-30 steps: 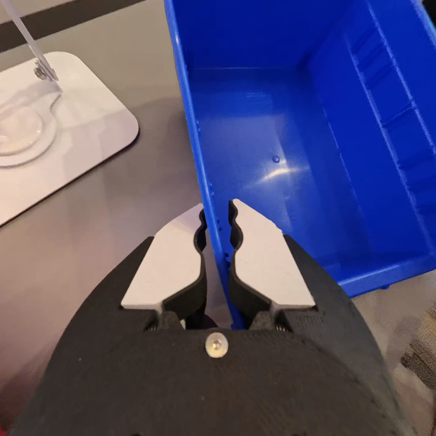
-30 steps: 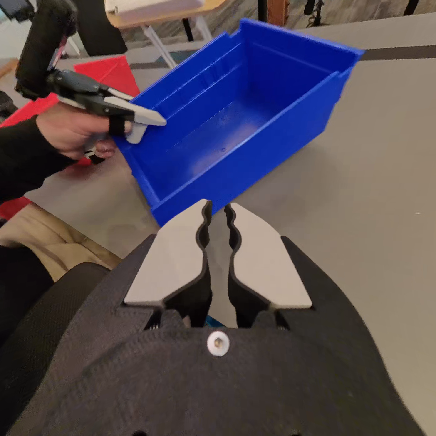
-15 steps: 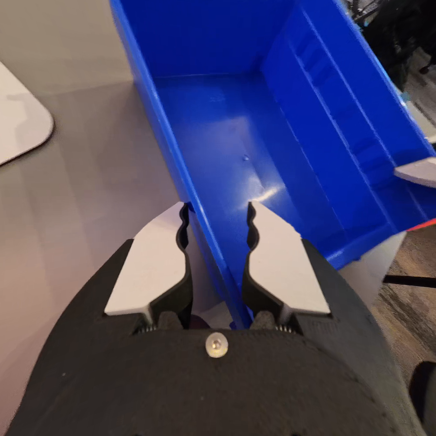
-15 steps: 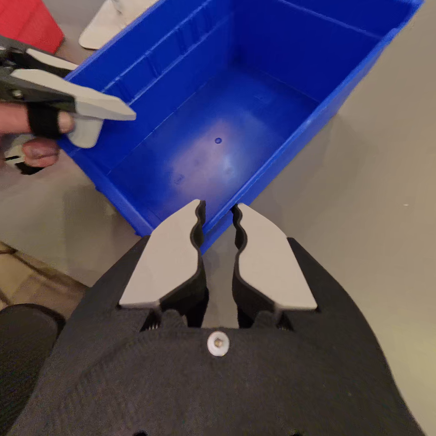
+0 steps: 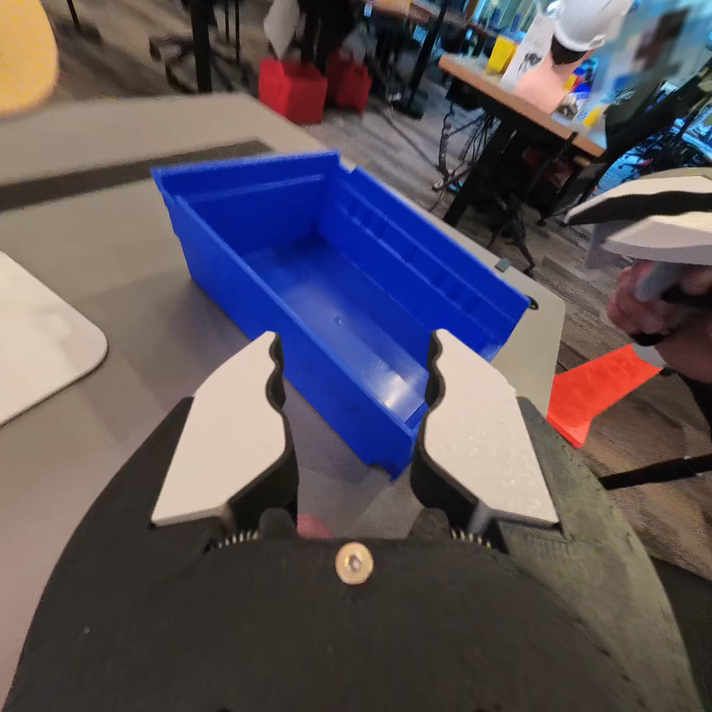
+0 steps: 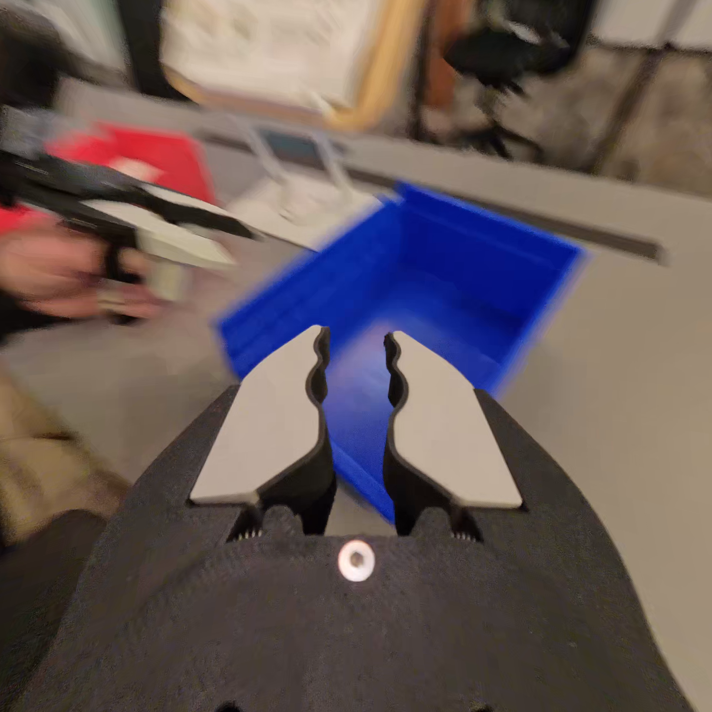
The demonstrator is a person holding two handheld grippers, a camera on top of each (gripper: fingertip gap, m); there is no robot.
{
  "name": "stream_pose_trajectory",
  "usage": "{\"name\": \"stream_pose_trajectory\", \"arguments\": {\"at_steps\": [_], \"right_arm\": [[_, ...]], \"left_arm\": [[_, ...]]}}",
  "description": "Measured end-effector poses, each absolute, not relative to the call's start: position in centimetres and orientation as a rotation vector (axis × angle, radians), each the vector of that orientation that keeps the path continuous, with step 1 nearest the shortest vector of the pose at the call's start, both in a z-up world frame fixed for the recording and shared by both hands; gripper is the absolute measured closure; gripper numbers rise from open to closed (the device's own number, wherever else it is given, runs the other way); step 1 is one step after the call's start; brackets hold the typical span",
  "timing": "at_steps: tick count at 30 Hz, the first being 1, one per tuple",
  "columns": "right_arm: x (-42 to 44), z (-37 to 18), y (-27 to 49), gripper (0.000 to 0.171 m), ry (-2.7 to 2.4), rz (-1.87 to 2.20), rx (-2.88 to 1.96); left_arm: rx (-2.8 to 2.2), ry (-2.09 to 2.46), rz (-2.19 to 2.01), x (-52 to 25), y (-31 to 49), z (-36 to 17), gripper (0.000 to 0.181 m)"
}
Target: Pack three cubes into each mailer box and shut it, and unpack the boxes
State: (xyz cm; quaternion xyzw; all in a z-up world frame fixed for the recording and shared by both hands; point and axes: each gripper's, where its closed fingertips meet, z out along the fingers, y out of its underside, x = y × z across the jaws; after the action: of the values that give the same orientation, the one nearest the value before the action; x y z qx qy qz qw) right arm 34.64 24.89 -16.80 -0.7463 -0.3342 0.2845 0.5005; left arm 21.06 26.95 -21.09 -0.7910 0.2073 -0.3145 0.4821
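**Both grippers free of an empty blue bin; no cubes or mailer boxes in sight**

In the left wrist view, the left gripper point(image 5: 352, 346) hung above the near end of the blue bin point(image 5: 269, 277) with its jaws spread wide and nothing between them. The bin sat at the centre of the frame on the grey tabletop point(image 5: 135, 327), its floor bare. A white pad point(image 5: 42, 339) lay at the left edge, and red bins point(image 5: 293, 90) stood on the floor at the upper centre.

The right gripper point(image 6: 354, 337) showed its jaws parted by a moderate gap, also holding nothing, poised over the bin's near corner in a blurred right wrist view. It also appeared at the right edge of the left wrist view point(image 5: 655, 227), well apart from the bin.

The task's own things, the 3 cubes per mailer box and the boxes themselves, could not be seen in either view, so their place cannot be told. Judging from this, the step in hand looked like setting out or finishing with the bin, between packing and unpacking rounds. The next move would likely call for locating a mailer box or cubes outside these frames and bringing one open gripper to them.
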Motion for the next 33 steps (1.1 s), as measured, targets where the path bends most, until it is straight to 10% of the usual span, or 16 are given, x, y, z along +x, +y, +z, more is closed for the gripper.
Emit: {"name": "stream_pose_trajectory", "arguments": {"at_steps": [8, 33], "right_arm": [[20.3, -8.8, 12.3, 0.139, -1.062, 1.575, -1.177], [14.6, -8.2, -3.5, 0.111, -1.644, 2.152, -0.734]], "left_arm": [[-1.794, 0.727, -1.042, 25.6, 19.9, -18.3, 0.117], [-1.692, 1.208, -1.230, 23.2, 10.0, -18.5, 0.152]]}}
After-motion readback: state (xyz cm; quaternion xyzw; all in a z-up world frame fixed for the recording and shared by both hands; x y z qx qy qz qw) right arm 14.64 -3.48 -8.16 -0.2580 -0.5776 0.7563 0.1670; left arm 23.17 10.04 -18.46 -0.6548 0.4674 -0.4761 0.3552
